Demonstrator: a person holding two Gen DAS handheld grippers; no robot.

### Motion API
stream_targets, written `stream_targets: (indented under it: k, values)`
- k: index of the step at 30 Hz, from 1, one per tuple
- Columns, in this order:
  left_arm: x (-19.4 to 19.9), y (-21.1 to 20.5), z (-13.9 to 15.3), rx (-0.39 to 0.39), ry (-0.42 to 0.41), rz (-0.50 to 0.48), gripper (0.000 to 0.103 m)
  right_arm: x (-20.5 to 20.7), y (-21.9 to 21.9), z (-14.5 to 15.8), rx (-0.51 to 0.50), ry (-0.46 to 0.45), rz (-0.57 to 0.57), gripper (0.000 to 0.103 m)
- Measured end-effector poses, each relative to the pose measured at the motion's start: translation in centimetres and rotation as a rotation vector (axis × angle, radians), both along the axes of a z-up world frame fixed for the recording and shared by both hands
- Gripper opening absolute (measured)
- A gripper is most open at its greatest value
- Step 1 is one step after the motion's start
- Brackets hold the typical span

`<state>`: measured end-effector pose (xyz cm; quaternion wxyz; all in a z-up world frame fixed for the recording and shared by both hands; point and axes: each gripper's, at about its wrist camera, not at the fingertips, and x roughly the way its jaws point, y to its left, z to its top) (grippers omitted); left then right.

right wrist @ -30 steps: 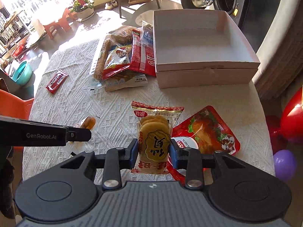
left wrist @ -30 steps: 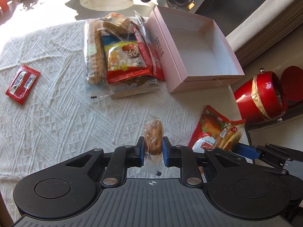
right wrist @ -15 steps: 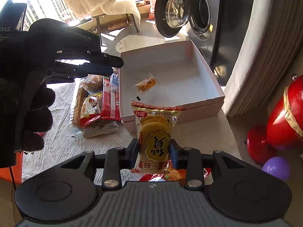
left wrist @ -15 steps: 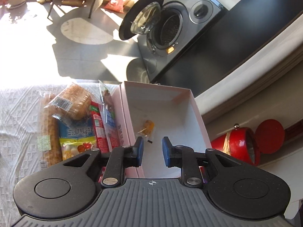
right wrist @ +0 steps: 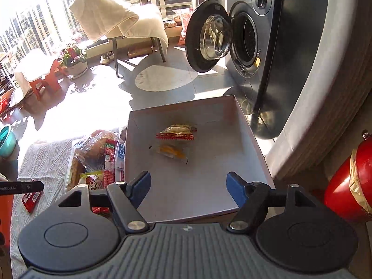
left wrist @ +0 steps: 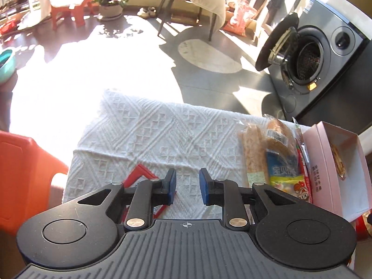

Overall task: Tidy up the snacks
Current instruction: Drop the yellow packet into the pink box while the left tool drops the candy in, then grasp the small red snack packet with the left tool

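In the right wrist view, the washing machine (right wrist: 251, 39) fills the upper right of the frame, and its round door stands open. Below it, in the middle of the frame, is the pink box (right wrist: 252, 144), seen from above. Two snacks lie on its floor: a rice cracker pack (right wrist: 176, 132) with red edges, and just below it a small clear cake packet (right wrist: 169, 151), the two nearly touching. The right gripper (right wrist: 188, 186) is at the lower middle, over the near part of the box, with its blue fingers spread wide and nothing between them.

In the left wrist view, the white tablecloth (left wrist: 158, 134) covers the middle of the frame. A pile of snack bags (left wrist: 274, 158) lies at the right, touching the outer wall of the pink box (left wrist: 320, 174) at the right edge. The left gripper (left wrist: 187, 187) is at the lower middle, its fingers apart and empty. A red sachet (left wrist: 139, 174) shows partly behind its left finger.
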<state>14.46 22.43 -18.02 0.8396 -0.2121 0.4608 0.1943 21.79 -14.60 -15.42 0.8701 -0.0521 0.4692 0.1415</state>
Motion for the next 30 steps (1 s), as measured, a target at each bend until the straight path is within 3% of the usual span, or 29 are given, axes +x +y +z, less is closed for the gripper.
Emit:
stream_targets:
  k: [3,6,8,11,15,23,26,30]
  values:
    - [-0.1,3.5,-1.0,0.015,0.027,0.067,0.025,-2.8,-1.6,-2.2,-0.047,0.070,-0.045,0.074]
    - [-0.1,4.4,-2.7,-0.002,0.079,0.036,0.025,-5.2,-3.5,-4.4,-0.065,0.140,-0.145,0.074]
    - [-0.1,3.8,-3.5,-0.018,0.099,-0.018,0.025,-5.9,-4.7,-5.9,-0.047,0.188,-0.206,0.074]
    - [-0.6,1.0,-3.5,0.038,0.098,-0.126,0.028,-6.8,-5.3,-7.3,-0.024,0.241,-0.251,0.074]
    - [-1.4,-2.2,-3.4,-0.032,0.096,-0.198,0.028,-8.1,-4.2,-8.4,0.047,0.307,-0.262,0.074]
    - [-3.4,-9.4,-4.2,-0.242,0.109,-0.398,0.028,-10.5,1.4,-8.9,0.141,0.399,-0.105,0.075]
    - [-4.0,-11.0,-4.6,-0.266,0.142,-0.438,0.027,-11.3,3.0,-8.3,0.088,0.362,-0.027,0.075]
    - [-5.1,-10.1,-3.6,-0.198,0.115,-0.357,0.027,-12.1,4.8,-6.8,-0.015,0.260,0.082,0.075]
